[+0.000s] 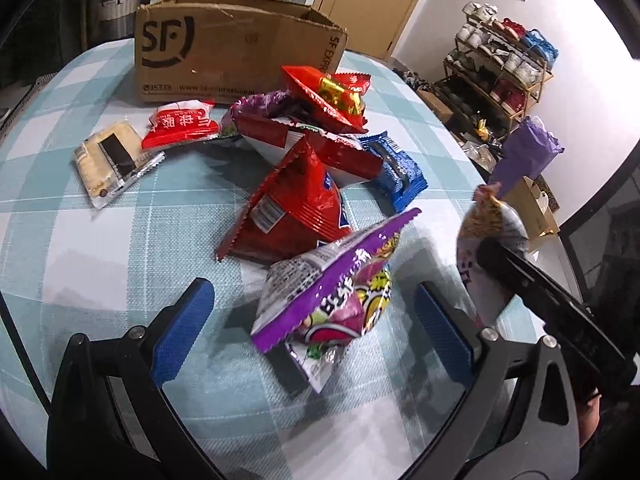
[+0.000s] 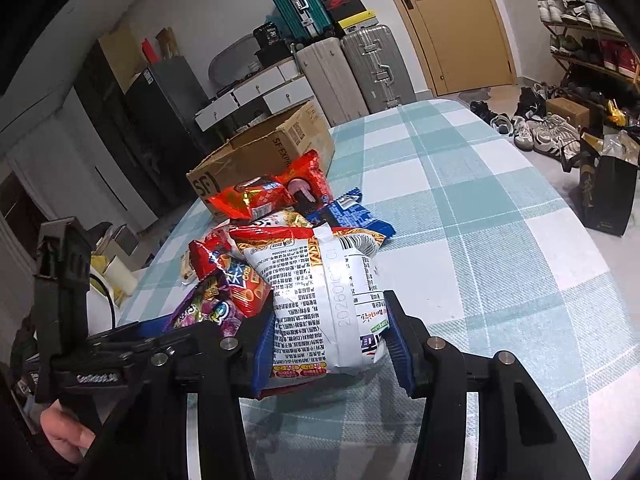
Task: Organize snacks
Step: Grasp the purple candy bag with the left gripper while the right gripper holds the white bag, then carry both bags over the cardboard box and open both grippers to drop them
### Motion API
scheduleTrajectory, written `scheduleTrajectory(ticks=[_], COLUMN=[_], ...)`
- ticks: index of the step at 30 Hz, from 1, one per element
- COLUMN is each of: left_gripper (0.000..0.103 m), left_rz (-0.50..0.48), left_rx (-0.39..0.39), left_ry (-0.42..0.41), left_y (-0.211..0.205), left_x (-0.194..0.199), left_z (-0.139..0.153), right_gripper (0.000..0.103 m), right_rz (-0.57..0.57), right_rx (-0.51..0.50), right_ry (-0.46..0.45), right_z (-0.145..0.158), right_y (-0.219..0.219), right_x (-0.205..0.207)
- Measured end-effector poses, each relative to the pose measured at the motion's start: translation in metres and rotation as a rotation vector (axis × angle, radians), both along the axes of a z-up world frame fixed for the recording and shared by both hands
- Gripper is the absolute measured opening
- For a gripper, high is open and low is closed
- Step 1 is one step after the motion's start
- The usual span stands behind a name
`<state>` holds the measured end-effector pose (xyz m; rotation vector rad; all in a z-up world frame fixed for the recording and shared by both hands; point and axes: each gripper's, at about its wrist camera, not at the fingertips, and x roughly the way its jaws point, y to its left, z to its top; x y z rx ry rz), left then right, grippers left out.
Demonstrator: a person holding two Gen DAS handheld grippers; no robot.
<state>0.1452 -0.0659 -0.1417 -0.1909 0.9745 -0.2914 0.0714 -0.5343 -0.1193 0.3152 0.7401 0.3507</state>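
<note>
One cardboard box [image 1: 236, 48], two grippers, one white packet [image 2: 320, 304] gripped

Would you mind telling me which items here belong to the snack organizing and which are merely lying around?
Part of the job:
- purple snack bag between the open left tongs
- white snack bag gripped by the right tongs
- red snack bags
- blue packet
- cardboard box

Just lying about:
- shoe rack
- suitcases
- black gift bag
</note>
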Motion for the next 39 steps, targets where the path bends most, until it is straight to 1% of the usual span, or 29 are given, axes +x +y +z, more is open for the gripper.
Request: scheduleTrajectory(ticks=[2, 4, 7, 8, 9, 10, 13, 14, 17, 23, 24, 26, 27, 28, 30, 35, 39], left_gripper=[0.099, 0.097, 0.078, 0.061, 0.050, 0.044, 0.038, 0.036, 0.035, 0.034, 0.034, 0.034, 0.034, 0.034, 0.034, 0.034, 0.034], left_rz=[-0.004, -0.002, -0.010, -0.020, -0.033, -0.045, -0.069, -0.074, -0.072, -0.076, -0.077, -0.076, -0.075, -0.072, -0.068, -0.053, -0.041], left_rx=[-0.001, 0.009, 0.000, -0.016, -0.043, -0.067, -0.051, -0.059, -0.078, -0.063, -0.065, -0.057, -0.056, -0.057, -0.061, -0.068, -0.073], left_ry=[0.000, 0.003, 0.027, 0.044, 0.056, 0.053, 0.035, 0.032, 0.037, 0.014, 0.008, -0.002, -0.008, -0.012, -0.016, -0.044, -0.064], left_y=[-0.006, -0.012, -0.016, -0.017, -0.013, -0.014, -0.021, -0.022, -0.024, -0.031, -0.027, -0.029, -0.020, -0.020, -0.004, 0.023, 0.038], left_x=[0.005, 0.010, 0.016, 0.018, 0.019, 0.019, 0.020, 0.021, 0.025, 0.030, 0.020, 0.018, 0.011, 0.011, 0.004, -0.013, -0.022], left_z=[-0.002, -0.004, -0.008, -0.011, -0.013, -0.013, -0.011, -0.012, -0.013, -0.009, -0.010, -0.005, -0.002, 0.000, 0.012, 0.028, 0.044], right_gripper=[0.049, 0.049, 0.049, 0.049, 0.049, 0.049, 0.049, 0.049, 0.049, 0.049, 0.049, 0.049, 0.049, 0.049, 0.049, 0.049, 0.049], right_rz=[-0.001, -0.003, -0.004, -0.004, -0.004, -0.004, -0.002, -0.001, 0.001, 0.005, 0.006, 0.011, 0.014, 0.017, 0.028, 0.059, 0.096], right_rx=[-0.003, 0.001, 0.003, 0.003, 0.002, 0.002, 0.007, 0.009, 0.011, 0.009, 0.011, 0.010, 0.008, 0.008, 0.004, -0.002, -0.011], right_ry=[0.001, 0.003, 0.001, 0.000, -0.001, -0.001, 0.002, 0.003, 0.003, -0.005, -0.005, -0.010, -0.013, -0.016, -0.023, -0.036, -0.049], right_z=[-0.001, -0.002, -0.001, 0.000, 0.000, 0.000, 0.000, 0.000, 0.002, 0.007, 0.008, 0.010, 0.012, 0.014, 0.018, 0.028, 0.038], right_y=[-0.002, -0.003, -0.004, -0.004, -0.005, -0.005, -0.004, -0.004, -0.003, 0.000, 0.001, 0.003, 0.004, 0.005, 0.009, 0.020, 0.035], right_x=[-0.001, -0.002, -0.003, -0.004, -0.004, -0.004, -0.005, -0.005, -0.007, -0.008, -0.008, -0.009, -0.010, -0.010, -0.012, -0.012, -0.011])
